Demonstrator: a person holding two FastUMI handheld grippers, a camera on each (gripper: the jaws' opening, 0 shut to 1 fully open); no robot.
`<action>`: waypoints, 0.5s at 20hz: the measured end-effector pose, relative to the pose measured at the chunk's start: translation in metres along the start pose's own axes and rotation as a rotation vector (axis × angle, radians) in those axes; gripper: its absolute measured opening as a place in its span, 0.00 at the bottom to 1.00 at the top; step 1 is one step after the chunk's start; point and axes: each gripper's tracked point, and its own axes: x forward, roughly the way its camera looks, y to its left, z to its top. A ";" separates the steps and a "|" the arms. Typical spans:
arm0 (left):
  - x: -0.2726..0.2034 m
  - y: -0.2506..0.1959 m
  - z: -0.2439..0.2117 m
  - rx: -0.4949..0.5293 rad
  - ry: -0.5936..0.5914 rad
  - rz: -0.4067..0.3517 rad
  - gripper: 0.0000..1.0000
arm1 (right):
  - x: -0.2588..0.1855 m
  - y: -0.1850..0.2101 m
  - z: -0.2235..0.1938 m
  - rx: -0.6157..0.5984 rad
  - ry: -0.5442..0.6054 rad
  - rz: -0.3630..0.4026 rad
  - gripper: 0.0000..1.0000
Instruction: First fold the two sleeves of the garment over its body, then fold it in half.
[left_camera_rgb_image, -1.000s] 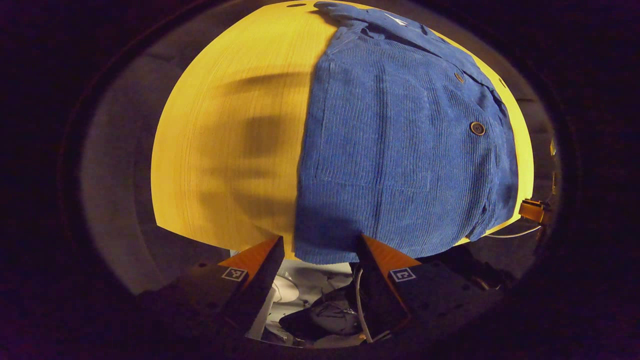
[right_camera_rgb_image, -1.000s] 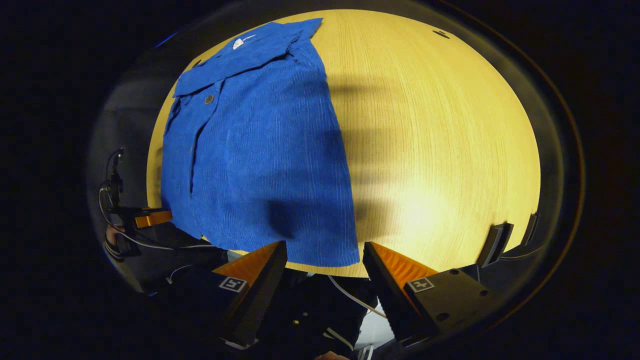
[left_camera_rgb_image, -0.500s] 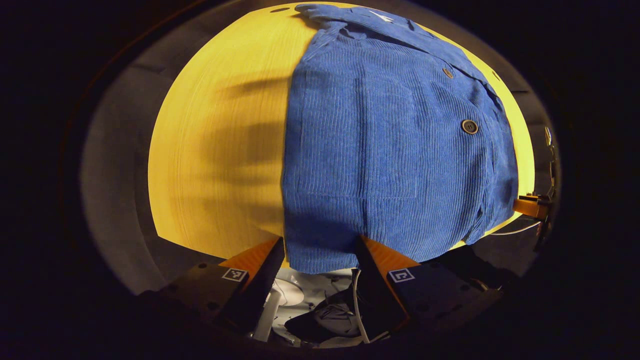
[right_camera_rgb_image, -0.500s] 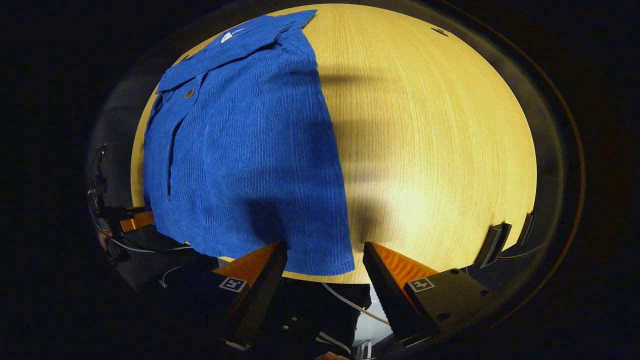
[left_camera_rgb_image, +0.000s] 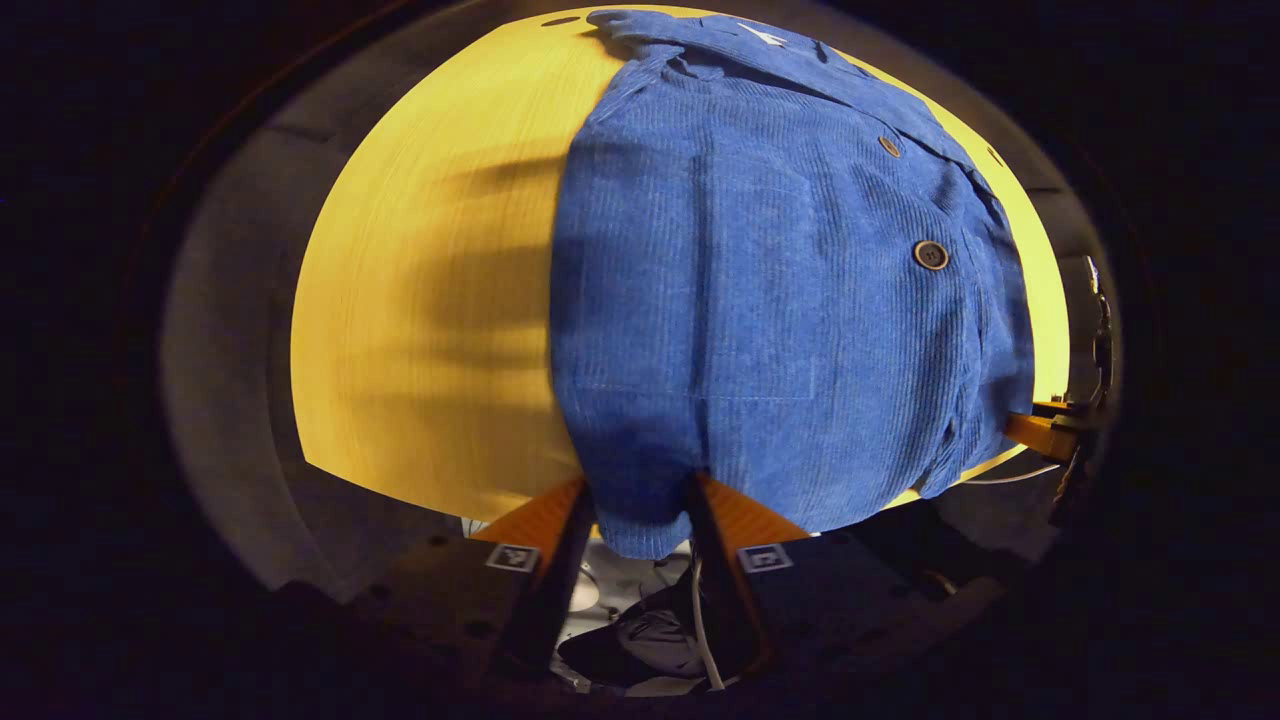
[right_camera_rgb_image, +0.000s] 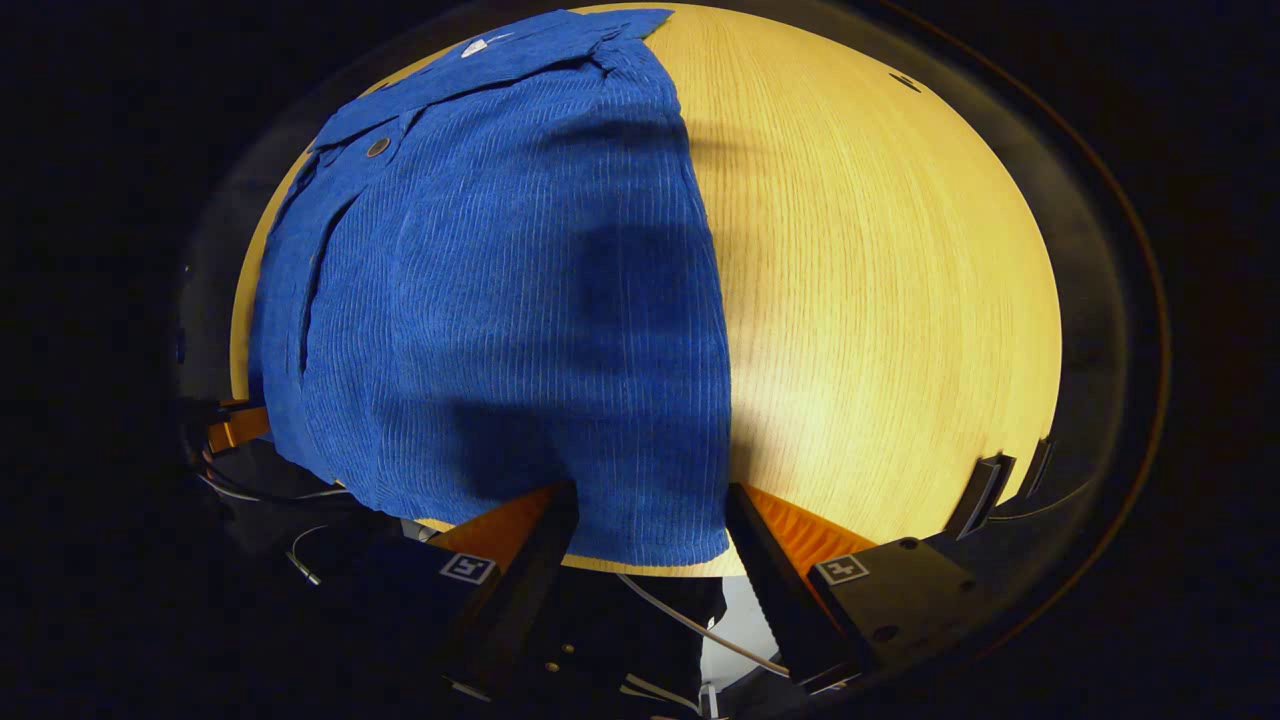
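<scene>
Where the wooden surface (left_camera_rgb_image: 420, 300) spreads widest, we see its pale grain running bare along one side of each view, with a blue corduroy garment (left_camera_rgb_image: 780, 300) laid flat over the rest of it. From the left gripper view the garment lies with its collar at the far end and its hem at the near edge of the surface, where the cloth hangs slightly over. From the right gripper view the same garment (right_camera_rgb_image: 500, 300) covers the left half of the surface (right_camera_rgb_image: 880, 280), again with the collar far and the hem near. We see no sleeve spread out to either side; the sides of the garment run as straight edges from collar to hem. A patch pocket (left_camera_rgb_image: 750, 280) is stitched on the front panel, and beside it sits a dark round button (left_camera_rgb_image: 930, 255), with a smaller one (left_camera_rgb_image: 888, 146) farther up toward the collar.

Our left tool (left_camera_rgb_image: 640, 510) has its fingers drawn close together on the near hem corner, clenched on the garment, the cloth bunched between them. Our right tool (right_camera_rgb_image: 650, 520) stands with its fingers spread wide apart at the other hem corner; the hem lies in the gap, and we see neither finger pressing on it
</scene>
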 end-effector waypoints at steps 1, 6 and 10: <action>0.000 -0.006 -0.001 0.011 -0.009 -0.001 0.35 | 0.000 0.006 -0.001 0.006 0.009 0.015 0.97; 0.001 -0.009 0.001 0.072 -0.055 -0.027 0.00 | -0.002 0.019 0.003 0.013 0.004 0.120 0.05; -0.004 -0.001 -0.002 0.043 -0.075 -0.075 0.00 | -0.004 0.019 0.005 0.073 -0.003 0.163 0.05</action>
